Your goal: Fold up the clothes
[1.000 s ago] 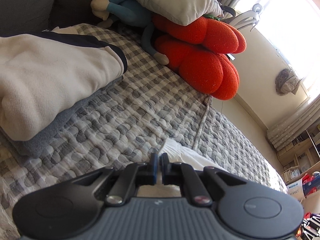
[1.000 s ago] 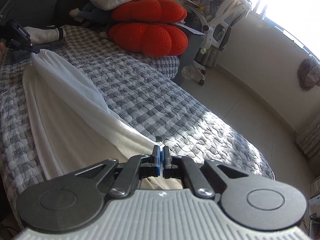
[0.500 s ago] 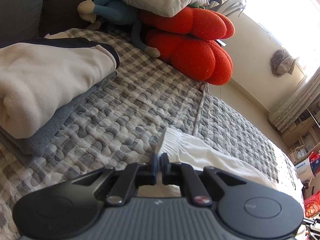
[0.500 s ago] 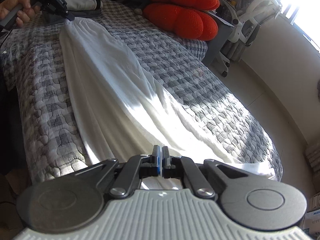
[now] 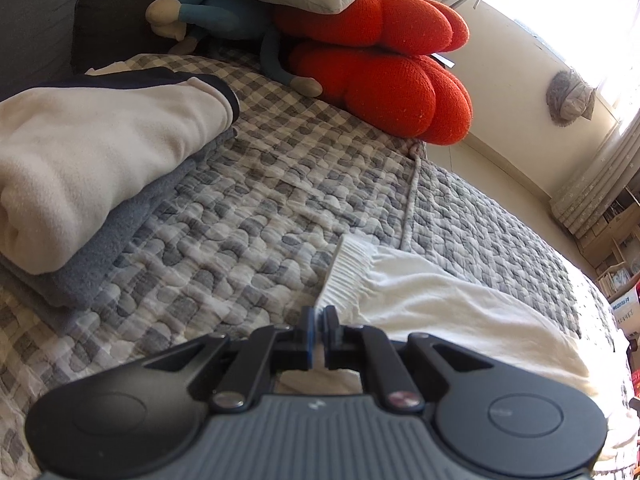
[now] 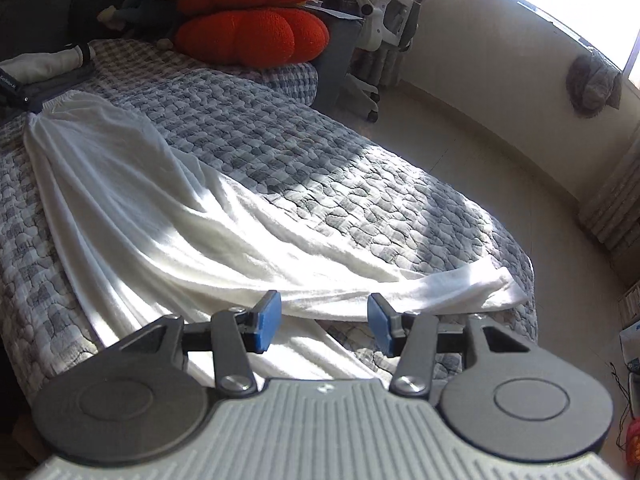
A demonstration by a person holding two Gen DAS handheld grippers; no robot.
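The white garment point(image 6: 168, 216) is lying spread lengthwise along the bed point(image 6: 360, 184), not yet folded. The left tool point(image 5: 319, 320) is pinching its elastic waistband; the right tool point(image 6: 324, 320), jaws just opening, is releasing the hem.

Skirt point(image 6: 168, 216) on quilt point(image 6: 304, 152), ahead of right gripper point(image 6: 323, 323); folded stack point(image 5: 92, 168) ahead-left of left gripper point(image 5: 319, 334).

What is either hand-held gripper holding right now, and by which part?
The left hand-held gripper pinches the white garment by its gathered elastic waistband. The right hand-held gripper, just opened, holds nothing.
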